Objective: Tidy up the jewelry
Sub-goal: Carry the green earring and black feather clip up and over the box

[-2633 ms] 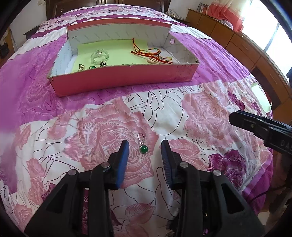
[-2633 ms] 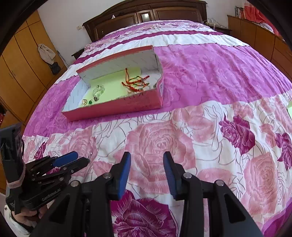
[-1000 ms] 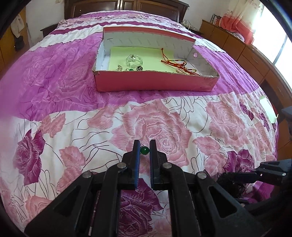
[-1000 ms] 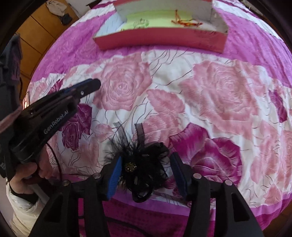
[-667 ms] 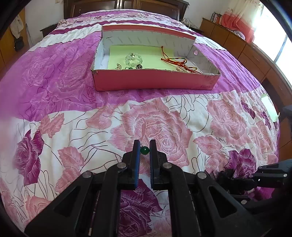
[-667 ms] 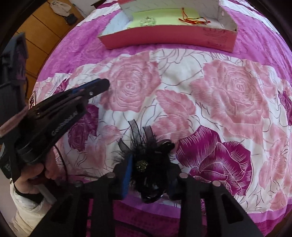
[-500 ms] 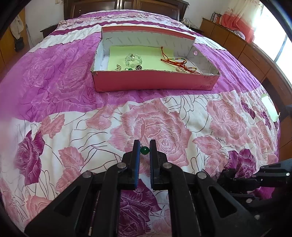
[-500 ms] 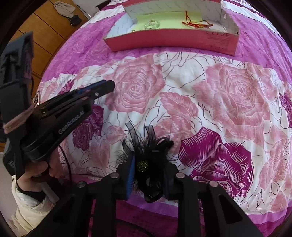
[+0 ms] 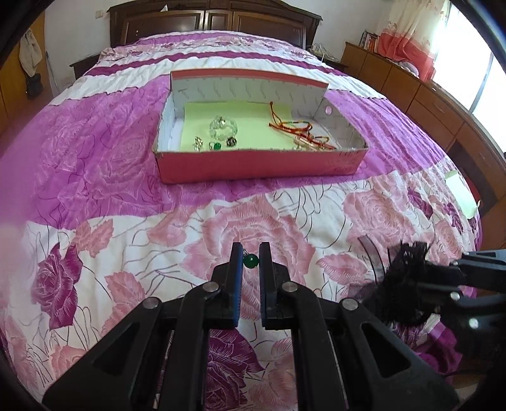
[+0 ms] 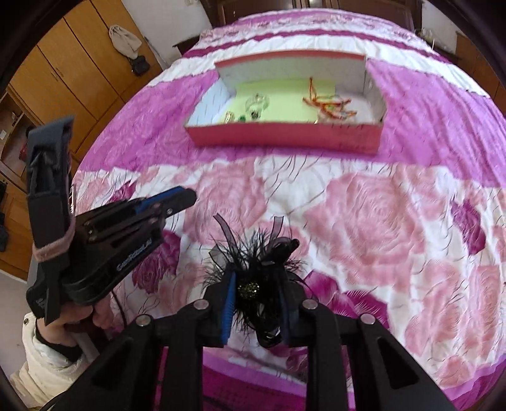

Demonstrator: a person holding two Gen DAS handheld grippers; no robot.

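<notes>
My left gripper is shut on a green bead earring and holds it above the bedspread; the gripper also shows in the right wrist view. My right gripper is shut on a black feather hair clip, lifted off the bed; the clip shows at the right in the left wrist view. A pink open box with a green lining lies further up the bed. It holds a clear bead bracelet, small earrings and red cord bracelets.
The bed is covered in a pink and purple rose bedspread. A dark wooden headboard stands behind. Wooden drawers line the right side, a wardrobe the left. A green note lies near the bed's right edge.
My left gripper shut on the green earring and lifted it. My right gripper closed on the black feather clip and raised it off the bed toward the box.
</notes>
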